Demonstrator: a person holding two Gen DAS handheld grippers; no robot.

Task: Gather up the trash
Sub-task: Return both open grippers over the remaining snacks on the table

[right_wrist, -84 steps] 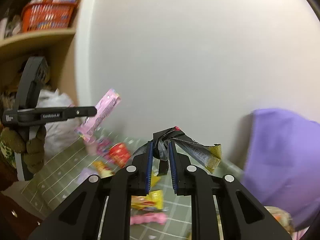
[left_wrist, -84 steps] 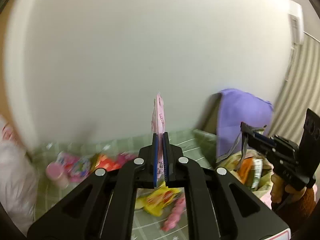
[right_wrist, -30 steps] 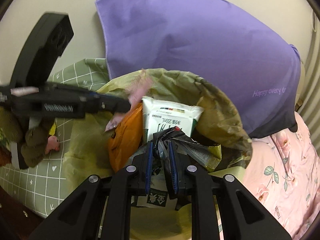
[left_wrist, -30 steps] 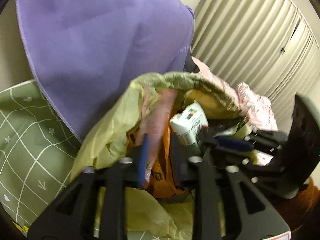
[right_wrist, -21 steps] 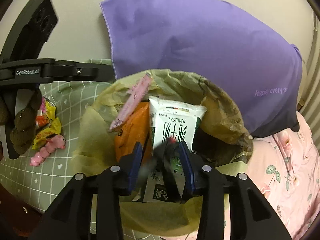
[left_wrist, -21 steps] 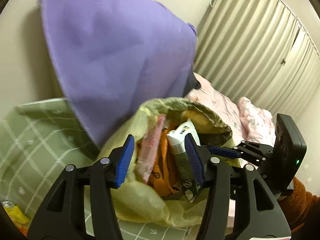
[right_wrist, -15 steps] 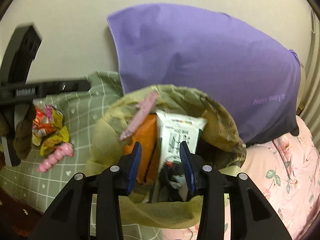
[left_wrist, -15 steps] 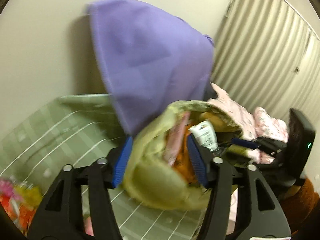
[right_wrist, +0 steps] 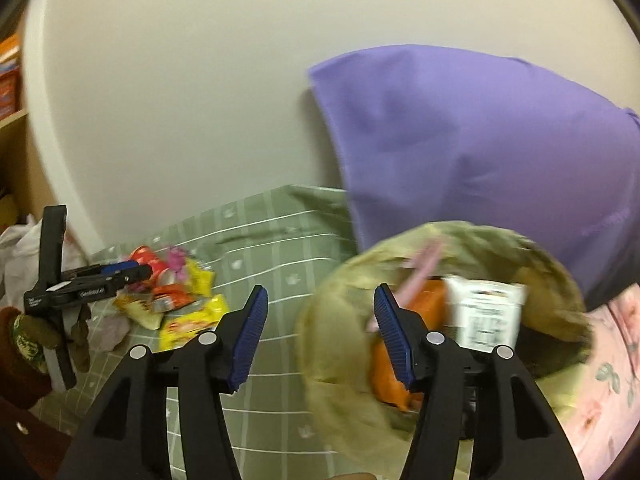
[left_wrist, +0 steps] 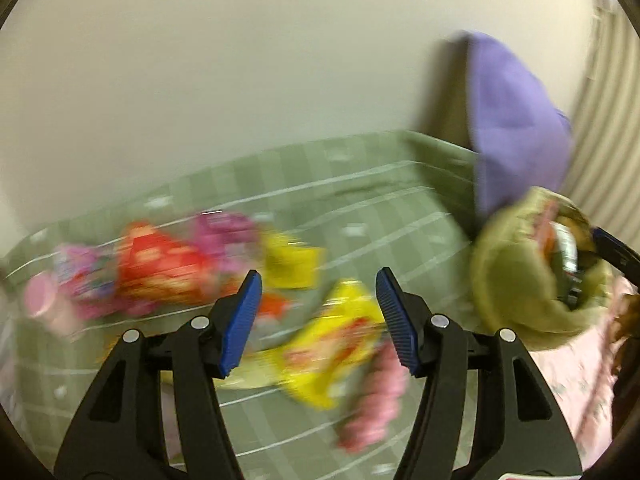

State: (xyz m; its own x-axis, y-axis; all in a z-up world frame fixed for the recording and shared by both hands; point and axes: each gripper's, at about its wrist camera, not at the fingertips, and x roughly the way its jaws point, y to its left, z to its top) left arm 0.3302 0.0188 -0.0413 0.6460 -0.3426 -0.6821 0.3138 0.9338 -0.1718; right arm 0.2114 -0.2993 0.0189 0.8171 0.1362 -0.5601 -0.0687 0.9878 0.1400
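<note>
Left wrist view: the left gripper (left_wrist: 318,314) is spread and empty above blurred snack wrappers (left_wrist: 328,350) on the green checked cloth (left_wrist: 360,216); the trash bag (left_wrist: 524,280) sits far right.

Right wrist view: the right gripper (right_wrist: 318,330) is spread and empty, the trash bag (right_wrist: 440,320) near right below a purple pillow (right_wrist: 480,140), wrappers (right_wrist: 180,292) far left.

The cloth (left_wrist: 360,216) is green with a white grid, and the wrappers (left_wrist: 224,272) on it are red, yellow, pink and magenta. The bag (right_wrist: 340,320) is olive-yellow, holding an orange packet (right_wrist: 432,300), a white pack (right_wrist: 484,312) with dark print and a pink wrapper (right_wrist: 424,268). The pillow (right_wrist: 480,140) is purple, the bedding (right_wrist: 612,400) pink with flowers, and both grippers (left_wrist: 318,316) (right_wrist: 318,332) black with blue pads.
</note>
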